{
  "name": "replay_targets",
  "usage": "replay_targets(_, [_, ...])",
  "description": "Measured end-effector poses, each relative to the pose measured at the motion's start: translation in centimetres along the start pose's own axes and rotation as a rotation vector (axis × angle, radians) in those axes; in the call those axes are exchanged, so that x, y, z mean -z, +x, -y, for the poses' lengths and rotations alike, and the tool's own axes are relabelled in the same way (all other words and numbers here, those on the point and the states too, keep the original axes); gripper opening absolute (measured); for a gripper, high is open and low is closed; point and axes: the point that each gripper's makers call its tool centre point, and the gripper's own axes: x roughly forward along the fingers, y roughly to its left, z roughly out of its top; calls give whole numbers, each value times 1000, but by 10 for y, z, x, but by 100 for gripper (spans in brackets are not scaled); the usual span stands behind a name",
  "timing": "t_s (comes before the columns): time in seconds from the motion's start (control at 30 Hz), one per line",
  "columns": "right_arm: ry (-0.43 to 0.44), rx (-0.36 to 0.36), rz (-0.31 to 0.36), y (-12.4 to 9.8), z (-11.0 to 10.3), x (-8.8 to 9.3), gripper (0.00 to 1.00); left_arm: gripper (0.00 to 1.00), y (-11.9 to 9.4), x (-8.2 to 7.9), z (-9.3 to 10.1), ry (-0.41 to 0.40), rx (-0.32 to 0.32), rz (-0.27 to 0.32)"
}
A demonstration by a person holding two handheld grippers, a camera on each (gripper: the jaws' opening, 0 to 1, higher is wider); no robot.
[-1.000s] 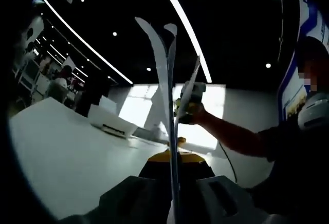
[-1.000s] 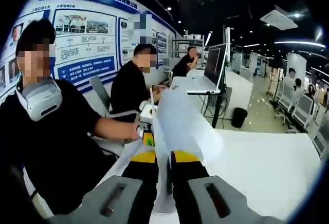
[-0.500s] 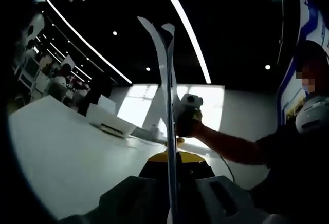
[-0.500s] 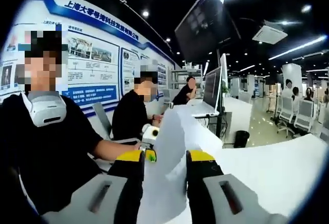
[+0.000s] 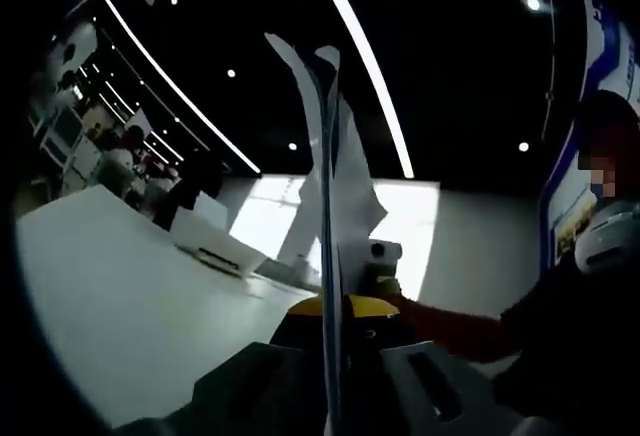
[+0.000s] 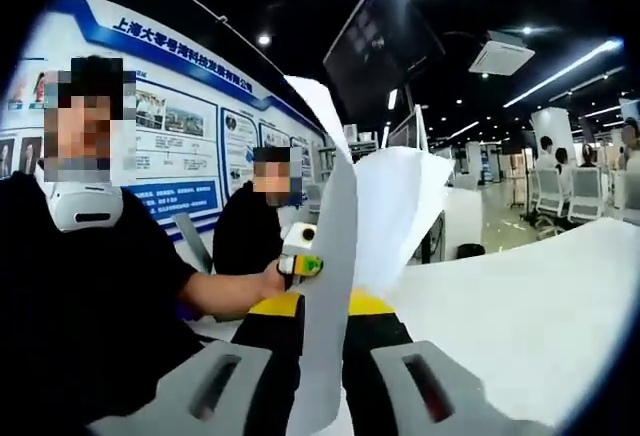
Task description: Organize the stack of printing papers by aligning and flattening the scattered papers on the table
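Note:
A stack of white printing papers (image 5: 325,156) stands on edge between my left gripper's (image 5: 333,308) yellow-tipped jaws, which are shut on it. The sheets fan apart at the top. In the left gripper view my right gripper (image 5: 382,256) sits low behind the sheets, held in a hand. In the right gripper view the same papers (image 6: 335,256) rise between my right gripper's (image 6: 323,306) jaws, which are shut on them. There the left gripper (image 6: 300,256) shows just beyond the sheets, in the other hand. The white table (image 6: 520,306) lies below.
The person holding the grippers, in black with white headphones (image 6: 85,206), sits at the left. A second person (image 6: 250,241) sits behind. A white box (image 5: 215,241) lies far back on the table (image 5: 120,296). A dark monitor (image 6: 370,46) hangs overhead.
My right gripper, open half a second ago, has shut on the papers again. In the left gripper view it has dropped lower. The sheets now fan out wider at the top.

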Motion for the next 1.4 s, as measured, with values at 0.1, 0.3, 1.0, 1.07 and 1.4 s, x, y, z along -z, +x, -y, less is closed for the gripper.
replay_targets(0.1, [16,32,39,-2,-2,2,8,5,-1,-1,0,-4,-1,8])
replay_targets(0.3, [38,71,118,-7,-1,-5,0,6,-1,-1,0,-13,-3,9])
replay_targets(1.0, [157,219,132,13,10,4,0,14,0,-3,-5,-55,-38,28])
replay_targets(1.07, [163,224,121,18,10,9,0,14,0,-2,-5,-55,-38,25])
replay_targets(1.4, [228,292,85,30,12,37,0,6,1,2,-3,14,-32,2])
